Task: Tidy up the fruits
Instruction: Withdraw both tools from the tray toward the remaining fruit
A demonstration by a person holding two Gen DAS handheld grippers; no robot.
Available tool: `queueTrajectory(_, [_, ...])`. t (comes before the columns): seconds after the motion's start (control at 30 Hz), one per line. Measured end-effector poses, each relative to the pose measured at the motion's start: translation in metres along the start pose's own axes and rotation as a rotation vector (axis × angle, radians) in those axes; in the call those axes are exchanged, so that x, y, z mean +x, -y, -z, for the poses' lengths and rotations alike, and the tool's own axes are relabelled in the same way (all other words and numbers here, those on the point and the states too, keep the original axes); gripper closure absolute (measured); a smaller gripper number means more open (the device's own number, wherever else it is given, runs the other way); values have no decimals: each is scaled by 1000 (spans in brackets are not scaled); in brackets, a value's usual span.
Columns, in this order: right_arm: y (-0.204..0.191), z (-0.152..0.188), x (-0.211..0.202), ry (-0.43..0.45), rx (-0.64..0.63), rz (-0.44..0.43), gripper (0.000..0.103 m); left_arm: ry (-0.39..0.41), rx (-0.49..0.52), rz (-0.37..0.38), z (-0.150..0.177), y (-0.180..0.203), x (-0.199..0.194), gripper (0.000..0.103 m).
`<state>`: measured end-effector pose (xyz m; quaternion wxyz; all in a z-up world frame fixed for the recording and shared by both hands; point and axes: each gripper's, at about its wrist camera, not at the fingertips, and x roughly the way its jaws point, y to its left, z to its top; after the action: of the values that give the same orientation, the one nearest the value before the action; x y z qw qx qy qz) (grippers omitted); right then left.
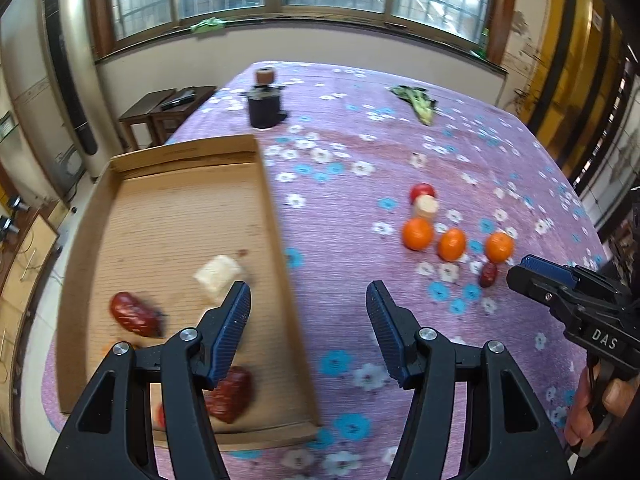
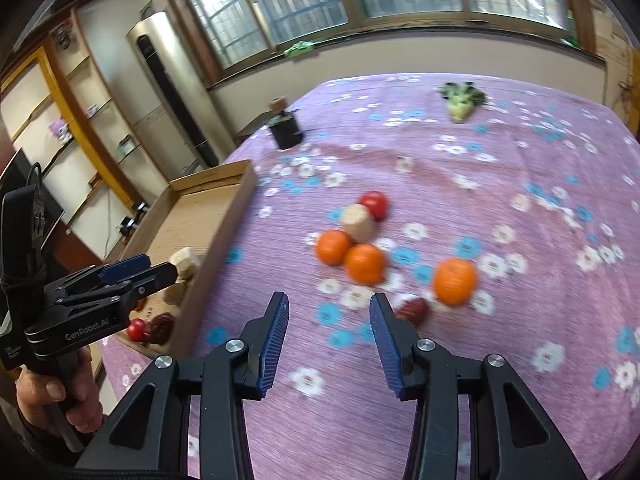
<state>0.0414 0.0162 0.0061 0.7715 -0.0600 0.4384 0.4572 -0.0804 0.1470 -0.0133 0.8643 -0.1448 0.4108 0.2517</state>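
Note:
Three oranges point(image 1: 417, 233) point(image 1: 452, 244) point(image 1: 499, 247) lie on the purple flowered cloth beside a red round fruit point(image 1: 422, 190), a pale cut chunk point(image 1: 426, 206) and a red date point(image 1: 489, 274). The cardboard tray point(image 1: 276, 208) at the left holds two red dates point(image 1: 134, 314) point(image 1: 232, 394) and a white chunk point(image 1: 219, 276). My left gripper point(image 1: 308, 296) hangs open over the tray's right wall, nothing between its fingers. My right gripper point(image 2: 329, 304) is open and empty, just left of the loose date point(image 2: 414, 310), with the oranges point(image 2: 365, 263) beyond it.
A black jar with a cork top point(image 1: 264, 110) stands at the table's far side, and a leafy green vegetable point(image 1: 416, 102) lies at the far right. Wooden stools point(image 1: 168, 112) sit past the table's left edge. A person's hand holds each gripper handle.

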Motion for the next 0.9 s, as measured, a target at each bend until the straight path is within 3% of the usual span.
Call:
queueTrajectory(0.47, [62, 15, -22, 25, 85, 96, 58, -32, 64, 105, -2, 60, 19, 44])
queueTrajectory(0.7, [67, 7, -1, 0, 74, 103, 59, -65, 73, 143, -7, 82, 41, 44])
queueTrajectory(0.9, [73, -4, 22, -22, 74, 109, 59, -102, 24, 145, -18, 74, 69, 44])
